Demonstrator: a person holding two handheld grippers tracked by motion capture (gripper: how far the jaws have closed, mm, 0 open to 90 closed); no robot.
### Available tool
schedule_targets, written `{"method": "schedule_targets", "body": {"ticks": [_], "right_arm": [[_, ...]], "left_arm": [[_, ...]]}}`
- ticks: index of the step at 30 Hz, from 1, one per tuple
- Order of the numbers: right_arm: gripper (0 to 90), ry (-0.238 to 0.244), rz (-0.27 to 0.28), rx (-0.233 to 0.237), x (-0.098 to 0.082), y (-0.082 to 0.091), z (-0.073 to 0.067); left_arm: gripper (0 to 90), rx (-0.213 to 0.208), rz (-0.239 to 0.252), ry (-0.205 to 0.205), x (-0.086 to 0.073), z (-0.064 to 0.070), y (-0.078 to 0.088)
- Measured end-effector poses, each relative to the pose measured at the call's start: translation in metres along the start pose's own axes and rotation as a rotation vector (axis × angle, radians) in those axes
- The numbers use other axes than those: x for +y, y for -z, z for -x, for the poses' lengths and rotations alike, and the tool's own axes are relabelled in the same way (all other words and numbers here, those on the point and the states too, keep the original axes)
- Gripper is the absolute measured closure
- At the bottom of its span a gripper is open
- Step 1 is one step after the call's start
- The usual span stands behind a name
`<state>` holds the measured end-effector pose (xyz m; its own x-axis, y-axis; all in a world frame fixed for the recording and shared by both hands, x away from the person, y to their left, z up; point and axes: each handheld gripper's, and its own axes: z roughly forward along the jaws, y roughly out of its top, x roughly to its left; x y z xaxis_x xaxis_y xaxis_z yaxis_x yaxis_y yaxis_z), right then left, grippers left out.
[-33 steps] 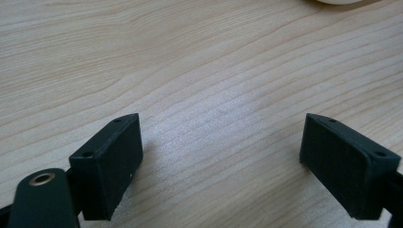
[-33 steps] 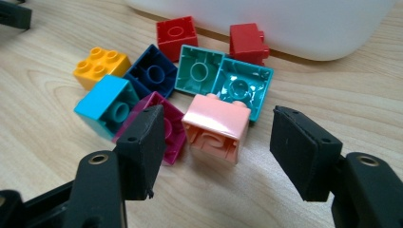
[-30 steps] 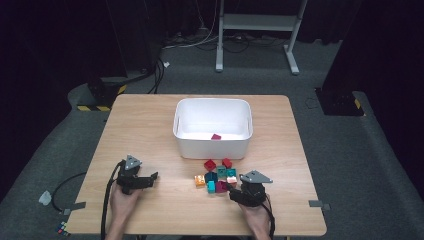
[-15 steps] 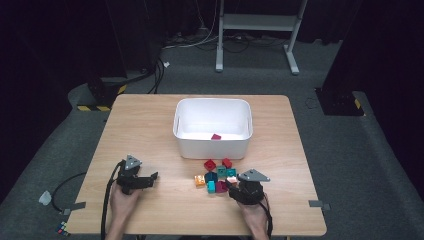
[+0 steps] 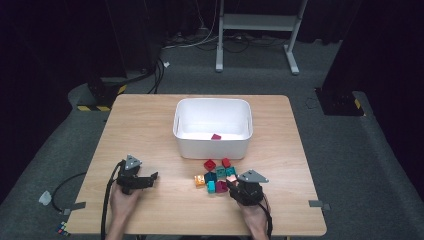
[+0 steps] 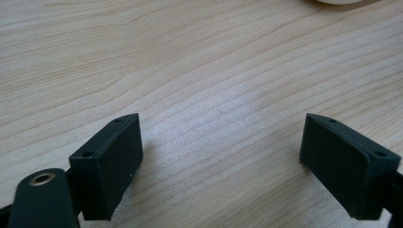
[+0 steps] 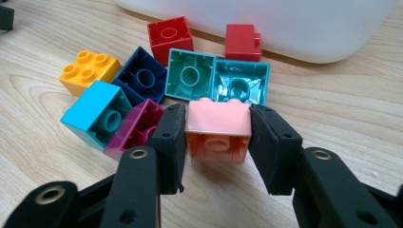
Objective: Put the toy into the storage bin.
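Right hand-held gripper (image 7: 217, 130) jaws have just been closing and now pinch the pale pink plastic building brick (image 7: 218, 129) on both side faces, pads flush, brick sitting at the 5 o'clock edge of the loose brick pile near the front of the light wooden surface (image 5: 150, 120). Reads as grasp made, lift not started; the brick looks to be resting on the surface. White plastic rectangular bin (image 5: 212, 125) sits at 12 o'clock from the pile with one small dark red brick (image 5: 216, 136) inside, so the likely next step is lift and carry to it. The magenta plastic brick (image 7: 135, 128) touches the outside of one jaw and may drag along. Left hand-held gripper (image 6: 230, 166) is spread wide over bare wood at 9 o'clock, idle.
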<state>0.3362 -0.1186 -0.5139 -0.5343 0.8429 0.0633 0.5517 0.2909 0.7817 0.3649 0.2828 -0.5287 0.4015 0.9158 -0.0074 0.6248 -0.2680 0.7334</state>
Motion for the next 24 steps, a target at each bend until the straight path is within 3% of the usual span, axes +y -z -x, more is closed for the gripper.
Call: {"method": "schedule_targets", "body": {"ticks": [24], "right_arm": [[59.3, 0.028, 0.036, 0.02, 0.006, 0.021, 0.011]], "left_arm": [[14.3, 0.0, -0.001, -0.001, 0.0, 0.0, 0.0]]}}
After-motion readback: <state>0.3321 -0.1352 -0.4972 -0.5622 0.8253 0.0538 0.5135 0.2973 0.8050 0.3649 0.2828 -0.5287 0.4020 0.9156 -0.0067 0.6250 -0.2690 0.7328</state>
